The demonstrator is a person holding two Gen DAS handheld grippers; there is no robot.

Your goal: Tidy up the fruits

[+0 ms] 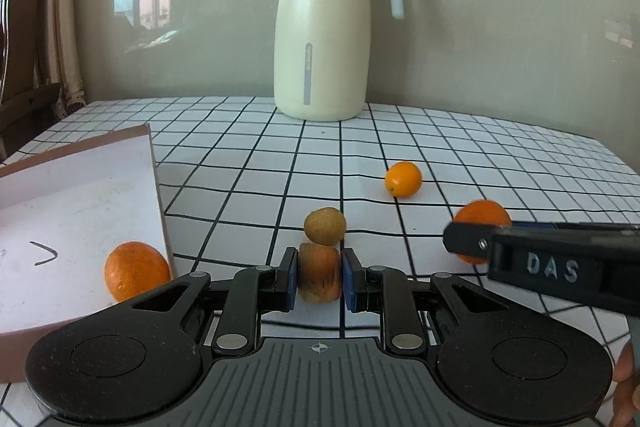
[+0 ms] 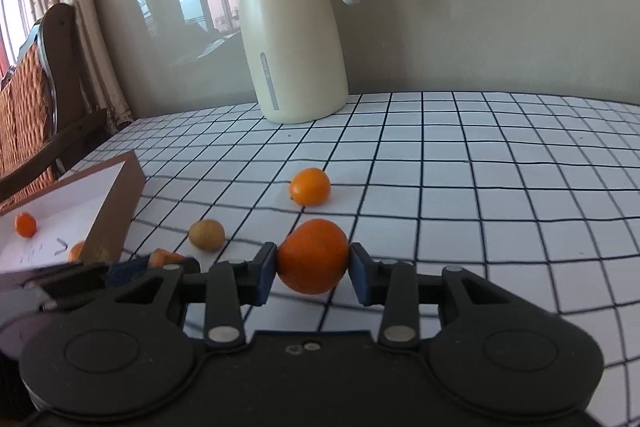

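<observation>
The orange-brown fruit piece (image 1: pixel 319 277) is clamped in the left gripper (image 1: pixel 319 279), just beside the box (image 1: pixel 158 187) wall at its left, while the right gripper (image 2: pixel 313 269) grasps an orange (image 2: pixel 313 255), with the kumquat (image 2: pixel 310 187) and open tablecloth (image 2: pixel 480 207) ahead.

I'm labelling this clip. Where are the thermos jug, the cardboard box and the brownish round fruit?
thermos jug (image 1: pixel 322 39): left wrist view, middle of its cream body.
cardboard box (image 1: pixel 72 195): left wrist view, bare white floor inside.
brownish round fruit (image 2: pixel 206 234): right wrist view, centre of its skin.
</observation>
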